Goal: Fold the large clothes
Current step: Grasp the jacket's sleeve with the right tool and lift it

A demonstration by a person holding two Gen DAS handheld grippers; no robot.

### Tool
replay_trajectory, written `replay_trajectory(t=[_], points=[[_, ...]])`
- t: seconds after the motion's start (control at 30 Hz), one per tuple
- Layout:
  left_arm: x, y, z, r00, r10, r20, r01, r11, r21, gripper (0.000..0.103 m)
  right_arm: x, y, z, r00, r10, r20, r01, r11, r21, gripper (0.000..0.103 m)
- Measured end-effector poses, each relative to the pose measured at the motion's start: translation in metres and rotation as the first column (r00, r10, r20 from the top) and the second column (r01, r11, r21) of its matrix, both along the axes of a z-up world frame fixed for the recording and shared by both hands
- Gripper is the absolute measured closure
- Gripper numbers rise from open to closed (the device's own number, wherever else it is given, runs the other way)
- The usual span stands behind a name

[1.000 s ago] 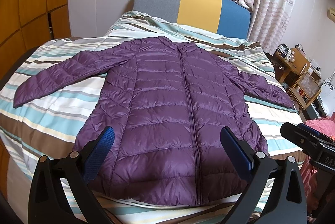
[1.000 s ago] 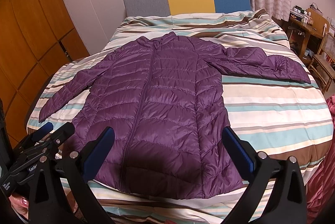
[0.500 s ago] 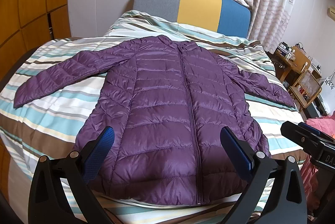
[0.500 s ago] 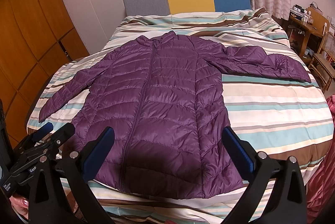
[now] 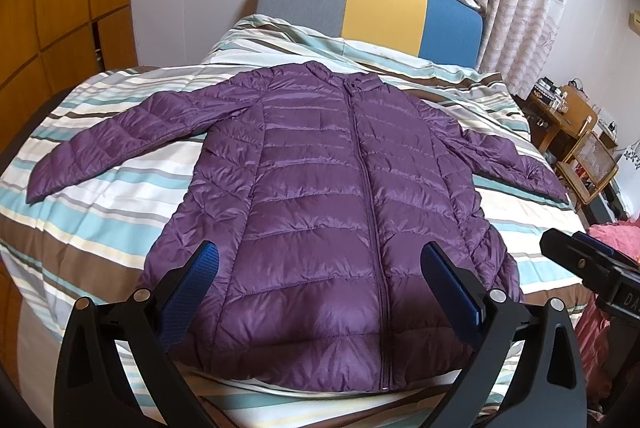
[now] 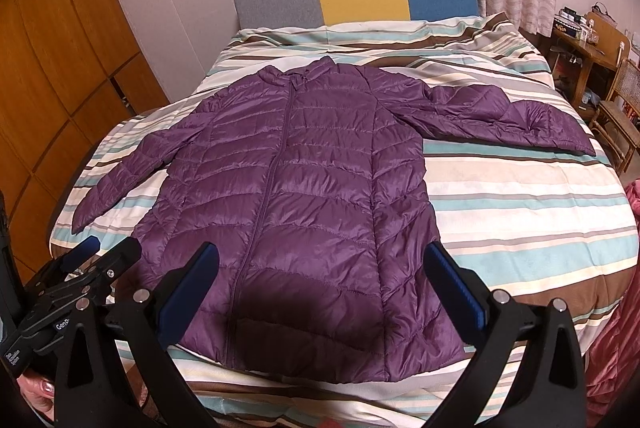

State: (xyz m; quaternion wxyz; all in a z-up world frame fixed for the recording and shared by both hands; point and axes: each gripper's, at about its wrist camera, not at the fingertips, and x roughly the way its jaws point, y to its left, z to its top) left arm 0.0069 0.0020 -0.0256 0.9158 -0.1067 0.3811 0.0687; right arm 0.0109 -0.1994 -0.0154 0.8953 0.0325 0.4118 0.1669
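Note:
A purple quilted puffer jacket (image 5: 320,196) lies flat and zipped on the striped bed, front up, collar toward the headboard, both sleeves spread out to the sides. It also shows in the right wrist view (image 6: 296,196). My left gripper (image 5: 320,284) is open and empty, hovering above the jacket's hem. My right gripper (image 6: 320,284) is open and empty too, above the hem a little further right. The left gripper (image 6: 80,268) shows at the lower left of the right wrist view; the right gripper (image 5: 588,264) shows at the right edge of the left wrist view.
The bed's striped duvet (image 6: 520,212) extends to the right of the jacket. A grey, yellow and blue headboard (image 5: 372,8) stands at the far end. Wooden wardrobe doors (image 6: 52,68) are on the left. A wooden desk and chair (image 6: 600,68) stand on the right.
Both grippers have drifted very slightly; the jacket looks a touch lower in the views. Nothing was taken hold of and the jacket has not moved.

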Motion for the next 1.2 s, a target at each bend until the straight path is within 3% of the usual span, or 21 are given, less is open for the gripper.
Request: replay_trajectory(t=[0.27, 0.4, 0.5, 0.67, 0.9, 1.1, 1.2], points=[[0.023, 0.012, -0.019, 0.999, 0.022, -0.043, -0.02, 0.999, 0.032, 0.003, 0.024, -0.019, -0.017, 0.998, -0.028, 0.05, 0.027, 0.999, 0.017, 0.002], [0.04, 0.025, -0.032, 0.998, 0.057, -0.017, -0.056, 0.997, 0.058, 0.003, 0.047, -0.042, -0.037, 0.991, -0.099, 0.094, 0.095, 0.994, 0.05, 0.002], [0.064, 0.037, -0.042, 0.994, 0.105, -0.03, -0.101, 0.987, 0.122, 0.003, 0.072, -0.055, -0.062, 0.989, -0.147, 0.019, 0.147, 0.989, -0.019, 0.002], [0.106, 0.07, -0.061, 0.979, 0.195, -0.052, -0.187, 0.974, 0.127, 0.003, 0.115, -0.106, -0.1, 0.956, -0.289, -0.049, 0.289, 0.957, -0.02, 0.002], [0.157, 0.113, -0.089, 0.943, 0.324, -0.075, -0.307, 0.936, 0.172, 0.003, 0.155, -0.195, -0.118, 0.857, -0.515, -0.029, 0.515, 0.853, 0.08, 0.002], [0.171, 0.137, -0.112, 0.921, 0.371, -0.118, -0.344, 0.917, 0.2, 0.003, 0.186, -0.263, -0.125, 0.747, -0.661, -0.078, 0.66, 0.72, 0.214, 0.017], [0.173, 0.138, -0.121, 0.92, 0.368, -0.133, -0.34, 0.92, 0.195, 0.003, 0.197, -0.286, -0.127, 0.709, -0.699, -0.094, 0.698, 0.675, 0.239, 0.023]])
